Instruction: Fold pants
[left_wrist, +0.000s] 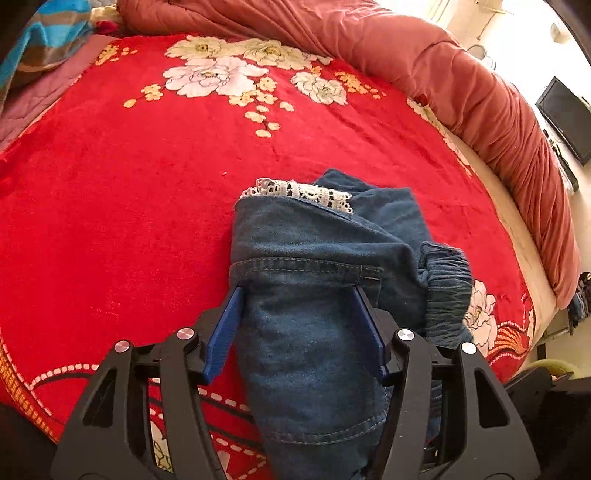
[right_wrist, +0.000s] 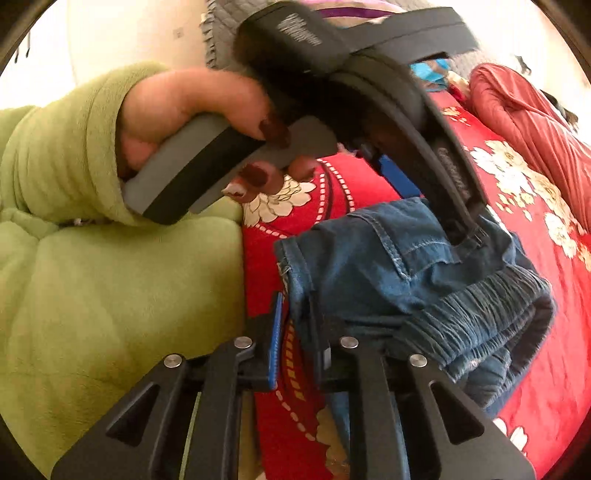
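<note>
The left gripper (left_wrist: 297, 291) stands with its blue fingers (left_wrist: 225, 332) spread wide, one on each side of a thick fold of the pants (left_wrist: 314, 258). The denim fills the gap between them, and the fingers sit against its sides without pinching it flat. A stitched hem crosses just past the fingertips. Beyond that the bundle ends in a lace trim (left_wrist: 295, 190), and its gathered waistband (left_wrist: 443, 288) bulges to the right.

The pants lie bunched on the red blanket (left_wrist: 129, 203), near its close edge. To the left and ahead the blanket runs broad and flat up to its white flower print. Farther off, a rust quilt (left_wrist: 461, 81) is heaped along the far and right rim of the bed, and a striped cloth (left_wrist: 40, 44) lies in the far left corner.

From the right wrist, the right gripper (right_wrist: 297, 325) has its fingers (right_wrist: 276, 343) a little apart, with an edge of the pants (right_wrist: 388, 266) standing between them; whether they grip it I cannot tell. Just left lies a green cushion (right_wrist: 110, 314) against the blanket (right_wrist: 546, 369). Above, the left hand (right_wrist: 192, 114), in a green sleeve, wraps the other tool's handle, which angles down onto the denim.
</note>
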